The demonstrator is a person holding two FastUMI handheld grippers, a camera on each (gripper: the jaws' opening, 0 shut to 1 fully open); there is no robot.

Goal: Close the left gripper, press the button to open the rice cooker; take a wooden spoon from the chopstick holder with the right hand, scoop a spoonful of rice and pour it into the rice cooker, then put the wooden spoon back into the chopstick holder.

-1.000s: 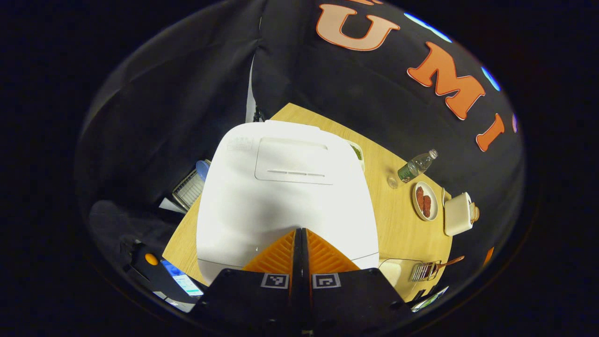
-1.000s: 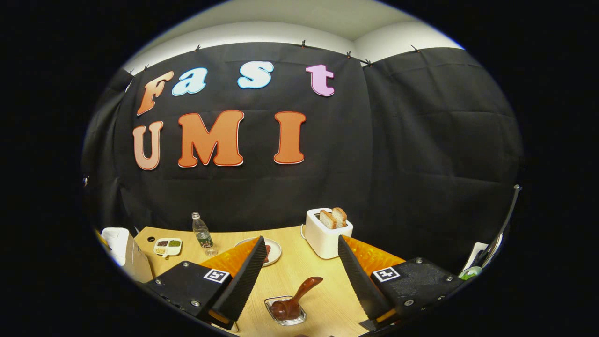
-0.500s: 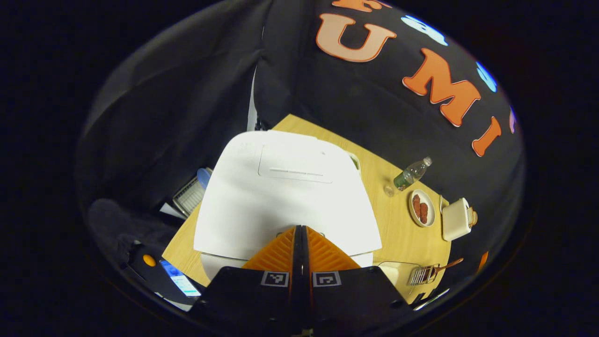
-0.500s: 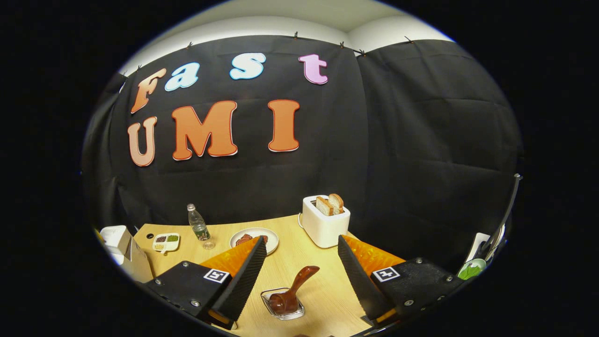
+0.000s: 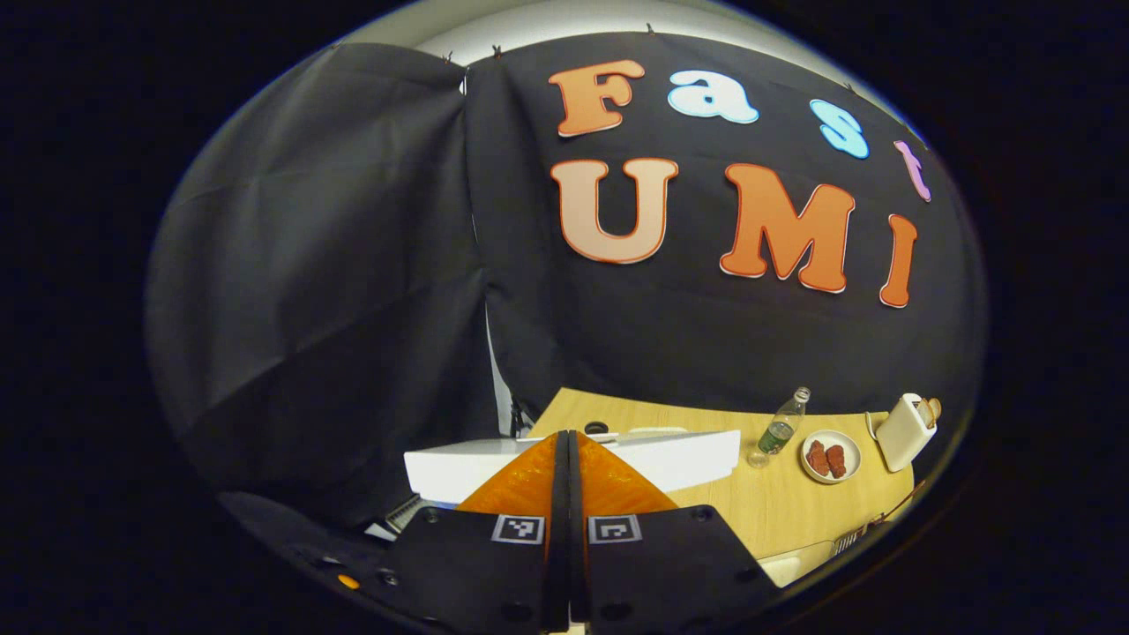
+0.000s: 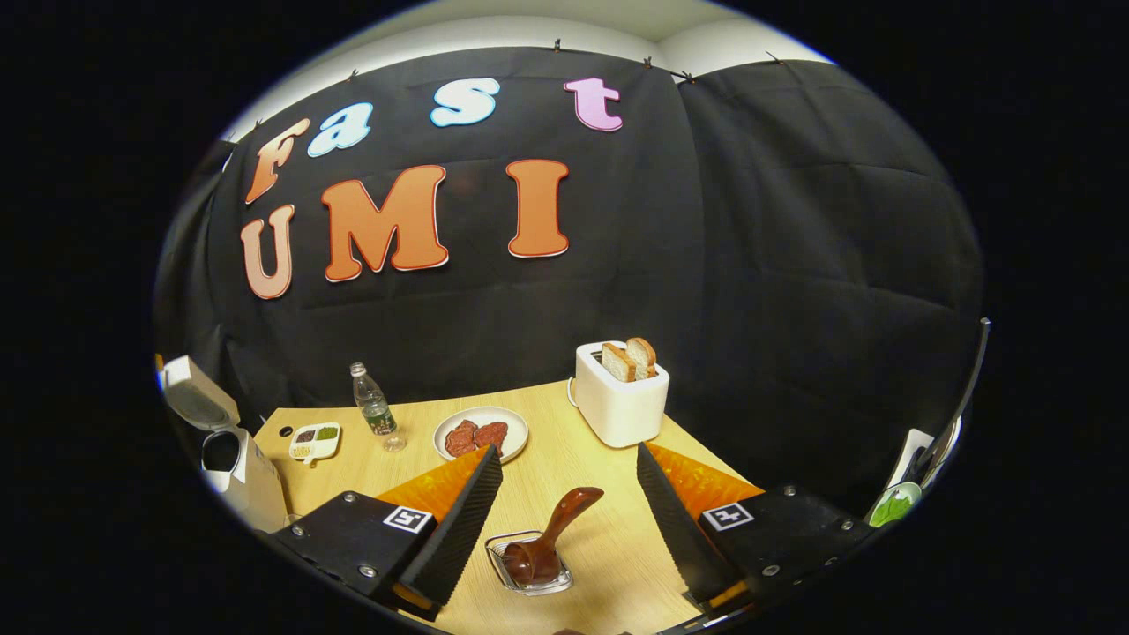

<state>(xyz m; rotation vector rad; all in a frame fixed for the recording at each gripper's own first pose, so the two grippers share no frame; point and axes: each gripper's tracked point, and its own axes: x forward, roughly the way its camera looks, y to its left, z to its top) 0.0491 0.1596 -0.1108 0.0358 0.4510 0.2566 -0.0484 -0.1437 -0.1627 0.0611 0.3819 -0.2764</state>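
The rice cooker (image 6: 225,441) stands at the far left of the bench (image 6: 609,529) in the right gripper view with its lid tipped up and the dark pot mouth showing, so the button press looks done; in the left gripper view the left hand-held gripper (image 5: 564,459) has its two orange fingers pressed together, holding nothing, with the white lid (image 5: 679,459) edge-on just beyond the tips.

The step in hand, by my reading, is fetching the wooden spoon (image 6: 551,534); it sits bowl-down in a small clear holder (image 6: 529,564), its handle leaning up and to the right. The right hand-held gripper (image 6: 569,507) has its fingers wide apart, one on each side of the spoon and not touching it.

To do it well: come down along the line of the handle; close on the upper handle rather than near the bowl, so the holder rim is not caught; match the handle's tilt so both pads meet it flat; lift along the slant, since a straight sideways pull could drag or tip the light holder. The rice to be scooped I cannot pick out with certainty.
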